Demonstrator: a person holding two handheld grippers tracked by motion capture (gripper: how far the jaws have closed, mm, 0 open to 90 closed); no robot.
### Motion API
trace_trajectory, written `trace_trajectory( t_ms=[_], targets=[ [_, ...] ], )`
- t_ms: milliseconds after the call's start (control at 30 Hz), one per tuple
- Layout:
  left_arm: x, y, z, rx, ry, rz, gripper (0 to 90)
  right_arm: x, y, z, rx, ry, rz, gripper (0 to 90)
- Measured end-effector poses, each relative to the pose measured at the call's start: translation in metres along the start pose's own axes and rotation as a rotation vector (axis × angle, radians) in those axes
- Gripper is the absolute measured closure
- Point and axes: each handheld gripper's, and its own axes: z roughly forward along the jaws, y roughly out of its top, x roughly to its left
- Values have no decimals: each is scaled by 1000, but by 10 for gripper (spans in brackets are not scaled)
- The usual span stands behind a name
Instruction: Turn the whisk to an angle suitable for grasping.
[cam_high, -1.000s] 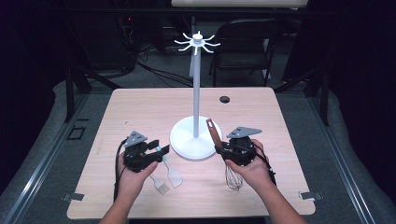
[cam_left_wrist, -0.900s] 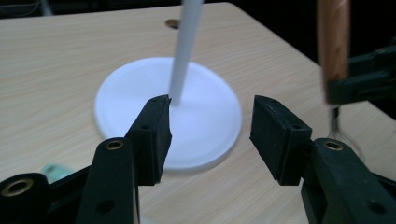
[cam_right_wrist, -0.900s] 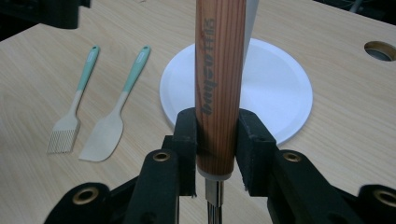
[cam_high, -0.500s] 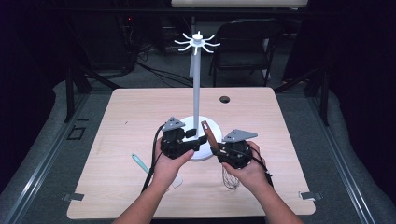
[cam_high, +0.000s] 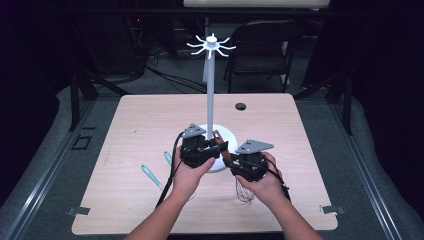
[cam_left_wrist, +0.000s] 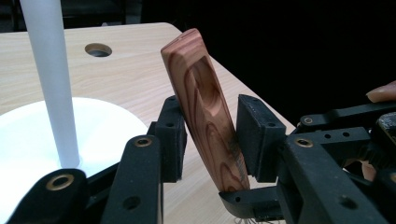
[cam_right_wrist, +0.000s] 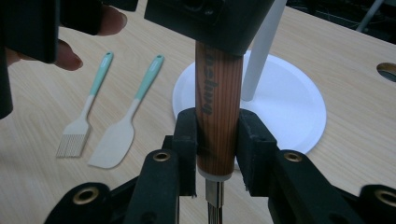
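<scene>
Nearest the person, the right hand-held gripper (cam_high: 231, 161) is clamped on the lower part of the wooden handle (cam_right_wrist: 217, 116) of a whisk (cam_high: 243, 190), whose wire loops hang below it over the counter (cam_high: 310, 150); in the right gripper view both pads press the handle's sides and a metal ferrule shows just under them. Just to its left in the high view, the left hand-held gripper (cam_high: 219, 146) reaches across to the handle's upper end (cam_left_wrist: 205, 112). Its jaws have just been closing with the handle between them: in the left gripper view the left pad touches the wood, while a narrow gap remains at the right pad, so it is not yet gripped. The handle stands tilted, with a hollow in its upper face. To the left on the counter lie a brush (cam_right_wrist: 86, 116) and a spatula (cam_right_wrist: 126, 126), side by side, both with teal handles. Just behind the grippers stands a white rack: a round base (cam_right_wrist: 289, 107), a pole (cam_high: 210, 95) and a crown of hooks (cam_high: 211, 46). Farther back is a hole (cam_high: 240, 106) in the counter.
</scene>
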Motion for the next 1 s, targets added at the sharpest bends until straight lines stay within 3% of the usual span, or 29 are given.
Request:
trace_trajectory(
  t_ms=[200, 333, 567, 800, 1000],
  targets=[
    [0, 0, -1, -6, -5, 13, 644, -3, -3, 0, 8, 36, 20, 662],
    [0, 1, -1, -10, -13, 20, 649, -5, -12, 1, 37, 52, 5, 653],
    [-3, 3, -3, -14, -18, 33, 655, -11, -19, 4, 36, 82, 54, 696],
    [-8, 7, -7, -17, -23, 48, 667, -11, -17, 5, 25, 110, 77, 722],
    [-11, 7, -11, -34, -15, 49, 663, -8, -15, 3, 11, 108, 75, 729]
  ],
)
